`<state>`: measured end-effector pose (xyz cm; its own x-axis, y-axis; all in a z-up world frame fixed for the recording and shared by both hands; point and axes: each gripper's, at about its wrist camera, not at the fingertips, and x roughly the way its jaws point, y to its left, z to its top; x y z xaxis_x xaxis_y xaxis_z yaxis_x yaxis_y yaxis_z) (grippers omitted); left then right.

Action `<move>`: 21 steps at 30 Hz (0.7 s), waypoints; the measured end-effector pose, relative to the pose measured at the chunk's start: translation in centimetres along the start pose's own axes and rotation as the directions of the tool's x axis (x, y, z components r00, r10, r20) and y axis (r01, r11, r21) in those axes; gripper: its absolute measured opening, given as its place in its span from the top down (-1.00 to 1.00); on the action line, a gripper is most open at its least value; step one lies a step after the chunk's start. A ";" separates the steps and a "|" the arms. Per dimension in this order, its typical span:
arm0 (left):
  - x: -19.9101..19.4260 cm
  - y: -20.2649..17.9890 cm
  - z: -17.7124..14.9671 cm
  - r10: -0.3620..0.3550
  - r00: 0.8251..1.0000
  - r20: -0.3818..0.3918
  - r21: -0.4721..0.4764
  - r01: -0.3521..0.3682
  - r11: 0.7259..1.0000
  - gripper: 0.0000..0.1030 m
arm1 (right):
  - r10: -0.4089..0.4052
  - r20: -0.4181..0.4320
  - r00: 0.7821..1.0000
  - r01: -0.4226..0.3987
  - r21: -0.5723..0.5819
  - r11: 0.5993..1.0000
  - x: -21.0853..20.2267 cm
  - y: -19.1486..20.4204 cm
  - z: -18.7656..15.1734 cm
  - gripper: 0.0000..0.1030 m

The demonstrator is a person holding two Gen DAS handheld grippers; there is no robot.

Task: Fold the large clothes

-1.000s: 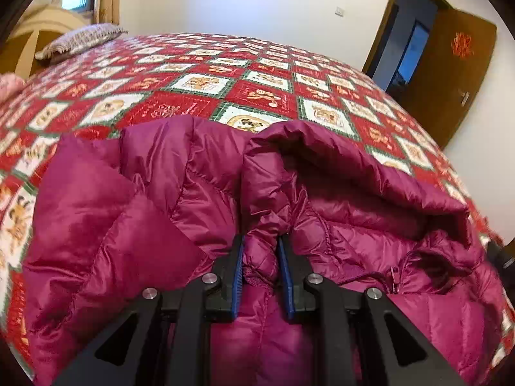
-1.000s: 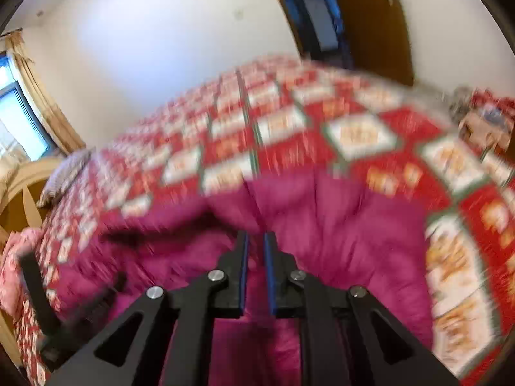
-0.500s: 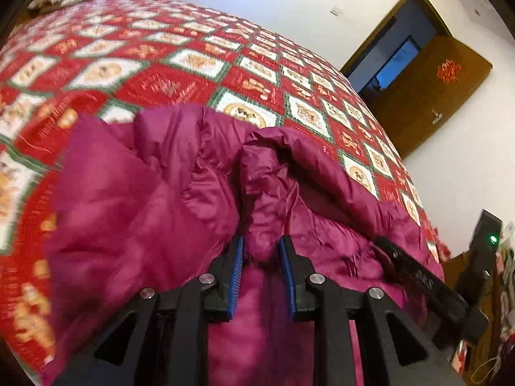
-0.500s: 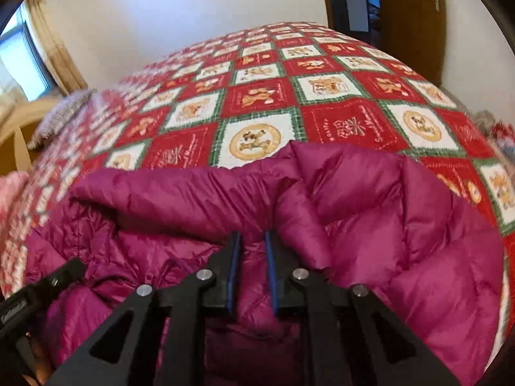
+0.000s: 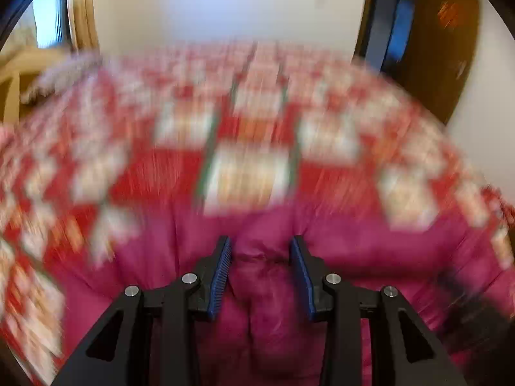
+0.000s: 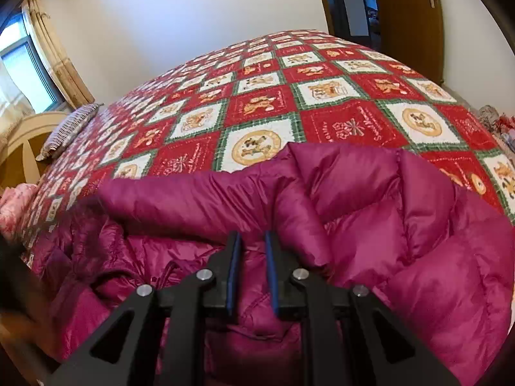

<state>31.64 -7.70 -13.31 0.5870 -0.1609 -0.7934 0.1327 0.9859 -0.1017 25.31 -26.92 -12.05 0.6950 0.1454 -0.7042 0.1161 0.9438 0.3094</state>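
A magenta puffer jacket (image 6: 402,225) lies bunched on the near part of a red, white and green patchwork bedspread (image 6: 257,103). My right gripper (image 6: 252,236) is shut on a fold of the jacket near its collar, and fabric fills the narrow gap between its blue pads. The left wrist view is blurred by motion. In it my left gripper (image 5: 260,241) has its jaws opening. A ridge of the jacket (image 5: 354,251) still stands between the pads, which sit apart from it.
A striped pillow (image 6: 69,128) and a cream headboard (image 6: 19,135) are at the bed's far left, with a pink cloth (image 6: 13,202) at the left edge. A brown door (image 6: 408,6) and a dark doorway stand behind the bed. Curtains hang by the window (image 6: 19,64).
The left jaws have spread apart from the pinched jacket fold, and that view has swung and blurred. The right gripper has dropped onto the bed and settled, still pinching the jacket.
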 end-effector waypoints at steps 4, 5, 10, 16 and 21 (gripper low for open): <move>-0.5 0.9 -0.6 -0.017 0.999 0.045 -0.029 0.018 0.999 0.21 | 0.019 0.005 1.000 -0.019 0.015 1.000 -0.1 -0.2 0.0 0.66; -0.4 0.5 -0.6 0.002 0.999 0.045 -0.011 -0.002 1.000 0.20 | 0.013 0.003 1.000 -0.013 0.013 1.000 -0.1 0.0 0.1 0.66; -0.3 0.2 -0.8 0.008 0.999 0.050 -0.003 -0.008 1.000 0.19 | 0.016 0.047 0.999 -0.017 0.012 1.000 -2.8 0.7 0.8 0.58; -0.4 0.3 -0.7 0.002 0.999 0.051 -0.006 -0.002 1.000 0.19 | -0.140 0.054 0.989 0.142 -0.030 0.989 -2.4 0.9 2.5 -0.35; -0.3 0.5 -0.5 -0.011 0.999 0.050 -0.016 0.012 1.000 0.18 | -0.165 -0.028 0.986 0.164 -0.039 0.986 0.9 -0.6 1.2 -0.36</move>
<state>31.10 -7.17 -13.45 0.6251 -0.1736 -0.7610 0.1268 0.9846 -0.1204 26.71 -27.65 -12.14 0.6458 -0.0043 -0.7635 0.2011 0.9656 0.1646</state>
